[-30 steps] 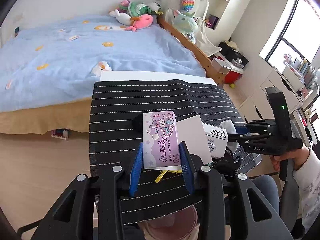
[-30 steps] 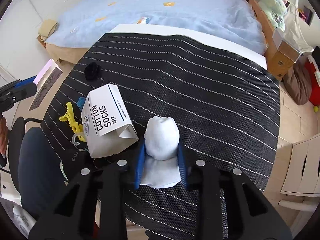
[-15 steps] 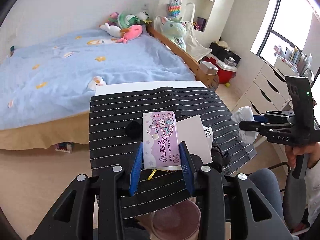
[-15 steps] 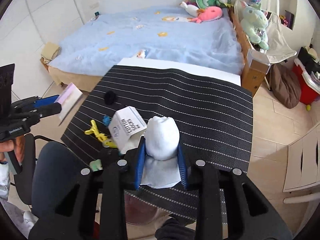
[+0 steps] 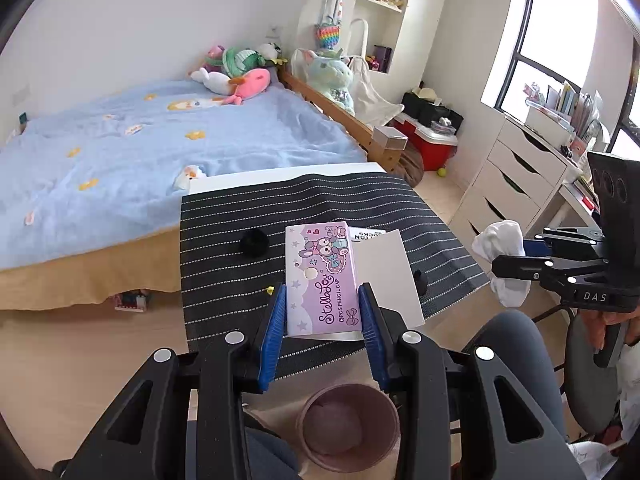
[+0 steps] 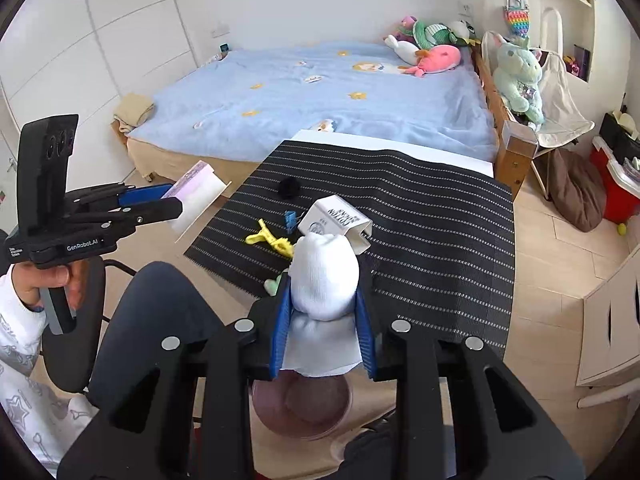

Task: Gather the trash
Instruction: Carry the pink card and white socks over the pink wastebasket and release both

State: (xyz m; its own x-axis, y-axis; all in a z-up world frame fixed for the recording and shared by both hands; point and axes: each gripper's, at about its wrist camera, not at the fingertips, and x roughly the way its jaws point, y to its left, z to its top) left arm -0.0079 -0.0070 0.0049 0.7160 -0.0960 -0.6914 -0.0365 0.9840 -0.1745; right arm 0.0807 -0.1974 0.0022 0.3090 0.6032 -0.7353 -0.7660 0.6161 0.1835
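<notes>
My left gripper (image 5: 322, 309) is shut on a purple pencil-cap box (image 5: 322, 277) with an open white flap, held in the air over the table's near edge. My right gripper (image 6: 323, 308) is shut on a white sock (image 6: 323, 276), also lifted clear of the table. Below both grippers stands a pink trash bin (image 5: 349, 426) (image 6: 302, 406) on the floor. Seen from the left wrist, the right gripper (image 5: 516, 258) with the sock (image 5: 502, 254) hangs at the right; seen from the right wrist, the left gripper (image 6: 170, 202) with the box (image 6: 198, 192) is at the left.
On the black striped mat (image 6: 420, 232) lie a white cotton-socks box (image 6: 340, 220), a yellow clip (image 6: 272, 240), a small blue clip (image 6: 290, 220) and a black hair tie (image 6: 289, 187). A person's knee (image 6: 160, 312) is close by. A blue bed (image 5: 140, 152) lies behind, white drawers (image 5: 516, 188) to the right.
Both grippers have risen and drawn back from the table with their loads. The sock has left the mat, and the pink bin has come into fuller view below.
</notes>
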